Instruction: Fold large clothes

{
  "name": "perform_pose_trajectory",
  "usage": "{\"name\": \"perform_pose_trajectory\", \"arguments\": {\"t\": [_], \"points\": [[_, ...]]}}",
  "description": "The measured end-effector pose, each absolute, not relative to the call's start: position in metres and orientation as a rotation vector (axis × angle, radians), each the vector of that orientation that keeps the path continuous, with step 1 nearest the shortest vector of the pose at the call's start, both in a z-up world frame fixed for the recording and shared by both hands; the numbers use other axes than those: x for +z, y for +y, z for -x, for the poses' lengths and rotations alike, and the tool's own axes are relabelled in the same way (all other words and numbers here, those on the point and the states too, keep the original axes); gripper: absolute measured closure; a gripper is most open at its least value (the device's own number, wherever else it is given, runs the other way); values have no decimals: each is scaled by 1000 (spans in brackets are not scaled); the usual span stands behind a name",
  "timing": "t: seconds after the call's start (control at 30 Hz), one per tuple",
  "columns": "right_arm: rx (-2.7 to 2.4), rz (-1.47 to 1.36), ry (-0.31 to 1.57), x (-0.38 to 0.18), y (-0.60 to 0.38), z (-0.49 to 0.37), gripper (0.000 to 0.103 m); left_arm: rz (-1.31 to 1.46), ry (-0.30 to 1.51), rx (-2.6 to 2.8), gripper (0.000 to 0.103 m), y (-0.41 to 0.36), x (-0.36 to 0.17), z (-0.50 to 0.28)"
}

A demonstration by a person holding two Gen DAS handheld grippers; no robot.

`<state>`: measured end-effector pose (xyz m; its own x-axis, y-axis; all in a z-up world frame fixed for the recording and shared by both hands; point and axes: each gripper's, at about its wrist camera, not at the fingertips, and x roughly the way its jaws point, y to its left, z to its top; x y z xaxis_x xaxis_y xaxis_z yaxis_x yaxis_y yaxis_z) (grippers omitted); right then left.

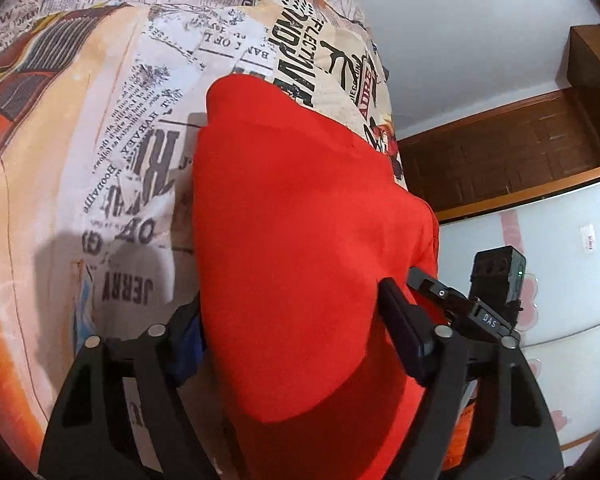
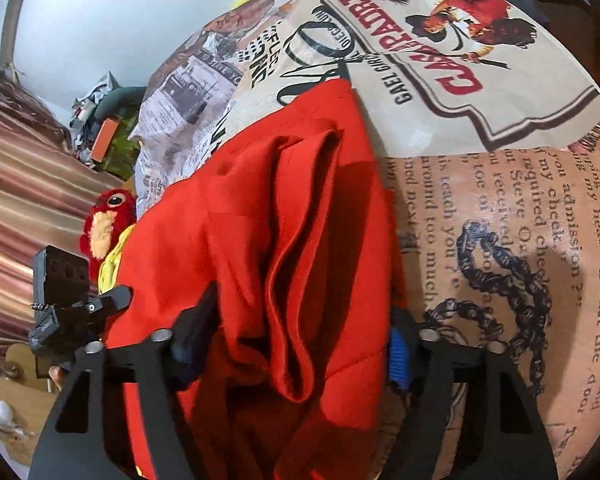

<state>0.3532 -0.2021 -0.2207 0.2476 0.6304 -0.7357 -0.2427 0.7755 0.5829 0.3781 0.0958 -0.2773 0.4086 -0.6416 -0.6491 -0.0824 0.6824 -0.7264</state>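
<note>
A red garment [image 1: 292, 200] lies folded into a long strip on a bed cover printed with newspaper text [image 1: 100, 120]. My left gripper [image 1: 292, 296] straddles its near end. One finger sits at the cloth's left edge and the other rests on the cloth, which stays smooth between them. In the right wrist view the same red garment [image 2: 300, 184] shows lengthwise folds on the printed cover [image 2: 500, 200]. My right gripper [image 2: 304, 304] stands over that end with the cloth filling the gap between its fingers. No pinch shows in either view.
The bed edge drops off beside the garment. Beyond it stand a dark wooden door [image 1: 500, 152] and a white cupboard front [image 1: 548, 248]. A red plush toy [image 2: 108, 220] lies by the cloth, with a striped curtain [image 2: 20, 200] and a cluttered surface [image 2: 104, 136] behind.
</note>
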Motion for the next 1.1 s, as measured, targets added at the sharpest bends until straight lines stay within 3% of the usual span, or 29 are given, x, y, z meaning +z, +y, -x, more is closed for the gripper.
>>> {"name": "perform_pose_trajectory", "arguments": {"t": [0.1, 0.17, 0.3, 0.73, 1.1], "points": [[598, -325, 1180, -210, -194, -349, 64, 709, 1093, -392, 42, 93, -266, -371], [596, -296, 1164, -198, -190, -345, 70, 676, 1079, -394, 53, 92, -256, -365], [618, -308, 1145, -174, -183, -336, 78, 650, 1058, -407, 60, 96, -234, -353], [725, -237, 1025, -110, -87, -317, 79, 553, 887, -349, 62, 187, -149, -312], [785, -137, 1009, -125, 25, -330, 79, 549, 890, -232, 62, 285, -166, -324]]}}
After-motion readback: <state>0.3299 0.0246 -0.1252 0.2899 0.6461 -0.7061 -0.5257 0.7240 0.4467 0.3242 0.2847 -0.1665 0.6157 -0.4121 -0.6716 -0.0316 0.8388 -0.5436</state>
